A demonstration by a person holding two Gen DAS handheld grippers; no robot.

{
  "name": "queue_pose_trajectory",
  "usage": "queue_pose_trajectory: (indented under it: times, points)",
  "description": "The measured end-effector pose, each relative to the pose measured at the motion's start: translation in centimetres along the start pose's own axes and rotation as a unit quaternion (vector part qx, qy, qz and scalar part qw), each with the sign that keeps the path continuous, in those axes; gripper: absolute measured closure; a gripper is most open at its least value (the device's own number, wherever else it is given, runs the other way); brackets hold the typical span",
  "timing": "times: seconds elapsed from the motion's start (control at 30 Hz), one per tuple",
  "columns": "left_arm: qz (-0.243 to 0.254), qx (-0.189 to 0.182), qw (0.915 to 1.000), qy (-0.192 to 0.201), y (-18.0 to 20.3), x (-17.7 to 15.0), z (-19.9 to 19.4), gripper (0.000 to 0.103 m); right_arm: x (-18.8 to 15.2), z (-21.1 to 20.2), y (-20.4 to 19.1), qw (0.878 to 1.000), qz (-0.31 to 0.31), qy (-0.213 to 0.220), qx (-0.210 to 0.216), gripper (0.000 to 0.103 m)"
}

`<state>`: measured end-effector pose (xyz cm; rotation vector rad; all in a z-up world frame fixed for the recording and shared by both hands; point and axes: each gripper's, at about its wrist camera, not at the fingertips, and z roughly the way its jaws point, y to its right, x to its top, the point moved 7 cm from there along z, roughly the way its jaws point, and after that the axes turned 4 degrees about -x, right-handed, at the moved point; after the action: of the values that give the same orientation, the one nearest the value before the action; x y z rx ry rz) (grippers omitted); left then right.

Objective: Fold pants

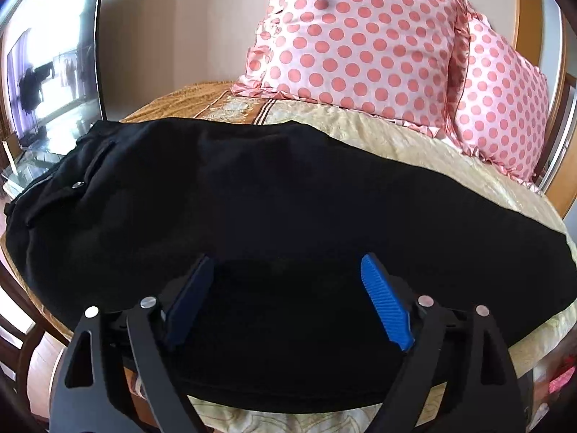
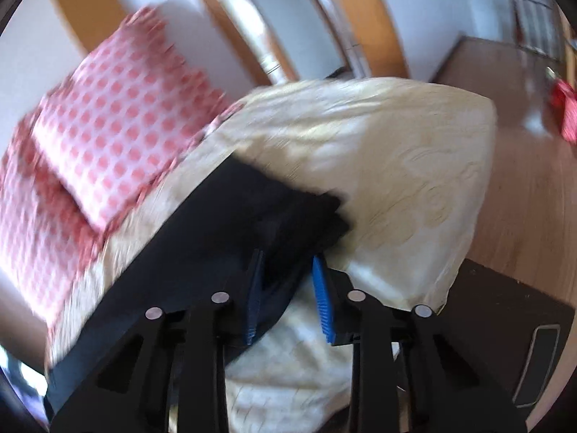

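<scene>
While the black pants point(image 1: 252, 195) lie lengthwise across the frame's middle on the bed point(image 1: 414, 144), seemingly folded once leg-on-leg, the left gripper point(image 1: 285, 270) gapes empty and the right gripper point(image 2: 286, 263) closes around their hem for the remaining crosswise folds.

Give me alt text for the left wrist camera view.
Black pants lie spread flat across a cream bedspread, with the left gripper open just above them, holding nothing. Two pink polka-dot pillows lean at the head of the bed.
</scene>
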<state>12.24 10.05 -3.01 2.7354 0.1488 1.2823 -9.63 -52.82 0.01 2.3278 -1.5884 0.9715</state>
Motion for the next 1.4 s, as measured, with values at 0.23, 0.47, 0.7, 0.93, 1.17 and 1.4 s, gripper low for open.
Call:
queue_pose_trajectory:
  times: [0.23,0.47,0.7,0.93,1.17,1.4]
  points:
    - [0.036,0.019,0.9992,0.000,0.8,-0.8,0.4,0.008,1.1,0.1,-0.7,0.999,-0.021,0.025,0.000,0.095]
    - [0.052,0.033,0.9981,0.004,1.2,-1.2,0.8,0.002,1.3,-4.5,-10.9,0.986,-0.096,0.050,0.125,0.095]
    - [0.048,0.037,0.9981,0.009,1.1,-1.1,0.8,0.002,-11.2,-9.6,-29.9,0.897,-0.262,-0.037,0.354,0.096]
    - [0.049,0.035,0.9982,0.011,1.1,-1.0,0.8,0.002,-28.5,-7.2,-34.1,0.816,-0.392,-0.205,0.371,0.096]
    - [0.050,0.034,0.9980,0.018,1.2,-1.1,0.7,0.002,-27.6,-8.6,-34.8,0.816,-0.386,-0.179,0.391,0.096]
    - [0.030,0.002,0.9993,0.024,0.9,-0.7,-0.2,0.002,-31.4,-10.4,-36.3,0.773,-0.448,-0.181,0.411,0.096]
